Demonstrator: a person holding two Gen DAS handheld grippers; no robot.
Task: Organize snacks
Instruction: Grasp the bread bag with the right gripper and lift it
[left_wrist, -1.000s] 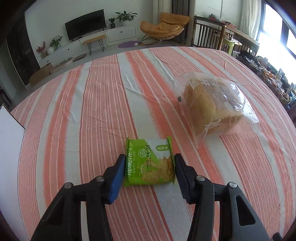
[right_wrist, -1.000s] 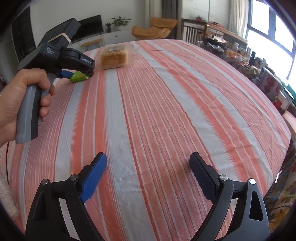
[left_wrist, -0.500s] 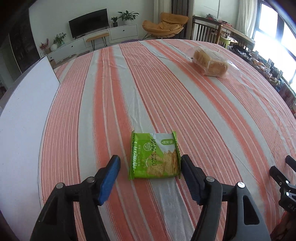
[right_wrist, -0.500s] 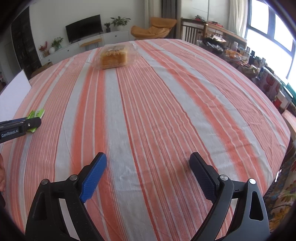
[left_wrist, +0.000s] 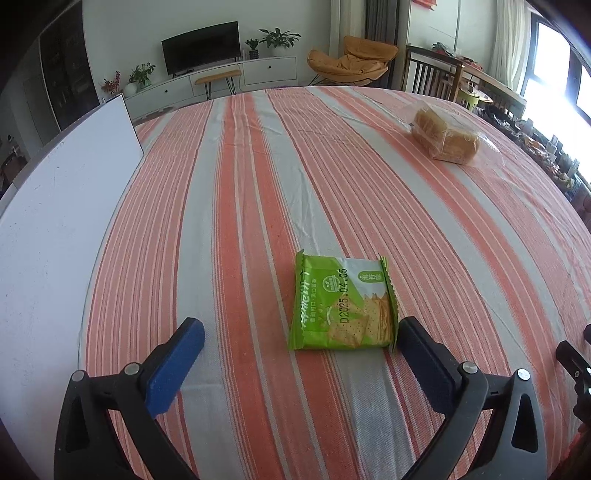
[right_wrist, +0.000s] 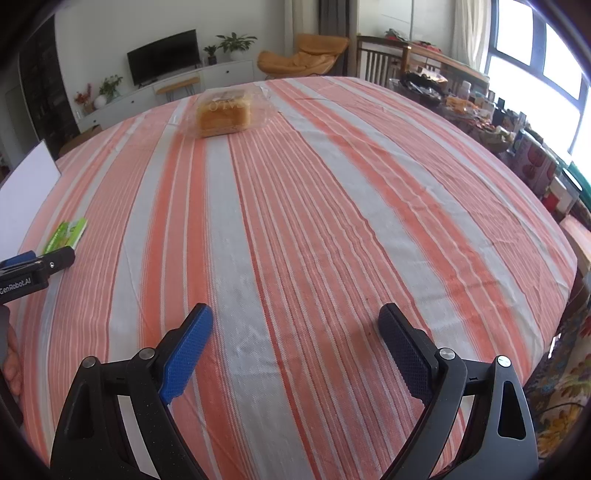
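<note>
Striped table (left_wrist: 258, 184) (crackers (left_wrist: 341, 306), bread (left_wrist: 445, 134))

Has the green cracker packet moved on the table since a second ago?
Yes. The green cracker packet now lies far from the bagged bread, nearer the white board.

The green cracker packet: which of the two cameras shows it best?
The left wrist view. There the green cracker packet lies flat on the striped cloth, close up, its printed date readable. In the right wrist view the packet is a small sliver at the left edge, partly behind the left gripper.
</note>
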